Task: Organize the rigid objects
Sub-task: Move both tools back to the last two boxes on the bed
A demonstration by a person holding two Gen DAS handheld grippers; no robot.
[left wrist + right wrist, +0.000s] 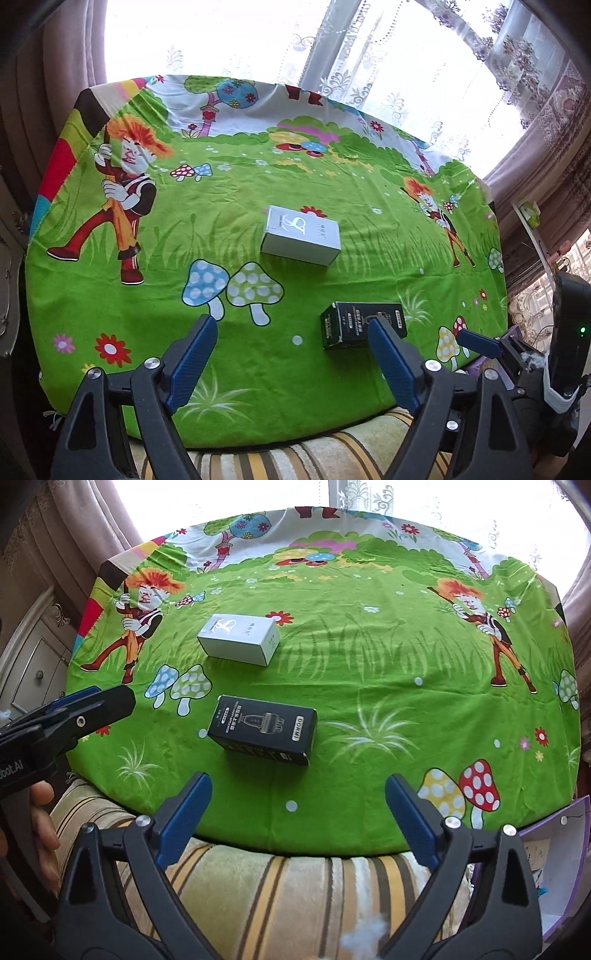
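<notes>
On the soft green cartoon-print cloth (pixel 369 664) I see two rigid cardboard boxes, both lying flat: a glossy black box (pixel 264 733) and a white box (pixel 240 638) at its 11 o'clock, apart. My right gripper (pixel 297 806) is spread wide and empty, the black box at its 12 o'clock. My left gripper (pixel 291 349) also gapes, holding nothing.
</notes>
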